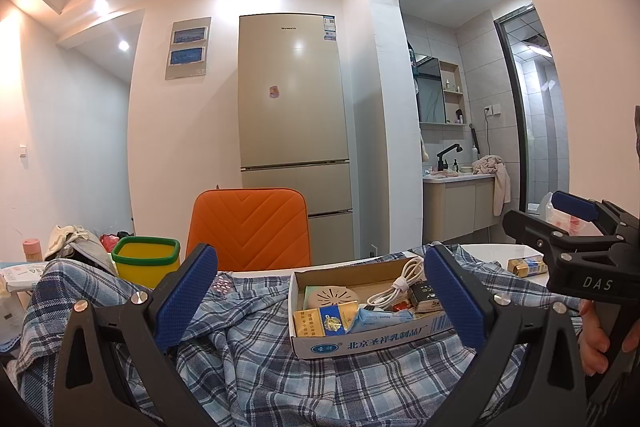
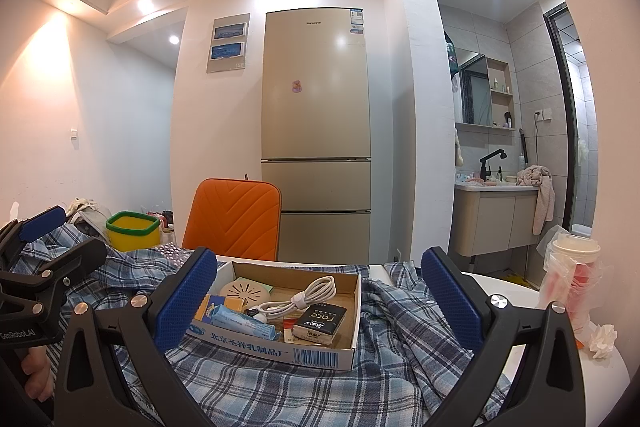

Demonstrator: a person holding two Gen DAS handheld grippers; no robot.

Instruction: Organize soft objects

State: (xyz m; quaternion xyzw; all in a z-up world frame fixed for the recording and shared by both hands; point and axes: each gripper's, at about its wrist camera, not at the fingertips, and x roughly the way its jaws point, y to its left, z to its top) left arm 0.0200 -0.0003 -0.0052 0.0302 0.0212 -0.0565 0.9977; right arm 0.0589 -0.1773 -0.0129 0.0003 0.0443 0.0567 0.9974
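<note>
Across the near part of the table (image 2: 496, 283) a rumpled blue plaid shirt (image 1: 280, 379) lies spread out, its folds running under both tools and reaching left toward a yellow bin with a green rim (image 1: 146, 261). On top of the cloth sits an open cardboard box (image 2: 320, 355) printed with blue Chinese characters; inside it lie a coiled white cable (image 2: 308, 297), a dark tissue pack (image 2: 318, 321), a round beige perforated disc (image 2: 244, 291) and a light blue tube (image 2: 240, 323), with a yellow packet (image 1: 324, 321) at its near left corner. The left gripper (image 1: 320, 301) hangs low over the shirt with its blue-padded fingers (image 1: 184, 301) spread wide, the box lying between them and nothing pinched. The right gripper (image 2: 320, 301) is likewise parted, its blue pads (image 2: 452, 301) standing to either side of the box above the fabric, holding nothing. From the left wrist view the right tool shows at the right edge, its handle gripped by the person's right hand (image 1: 600, 339); a small gold can (image 1: 528, 265) stands on the table beyond it. At the far right of the table a lidded cup wrapped in a clear bag (image 2: 572, 267) stands beside a crumpled white tissue (image 2: 602, 341). Behind the table are an orange chair back (image 1: 252, 227) and, farther off, a tall gold refrigerator (image 1: 294, 131); to the right an arch opens onto a washbasin counter (image 2: 496, 189) with a towel (image 2: 540, 195) draped over its edge.
</note>
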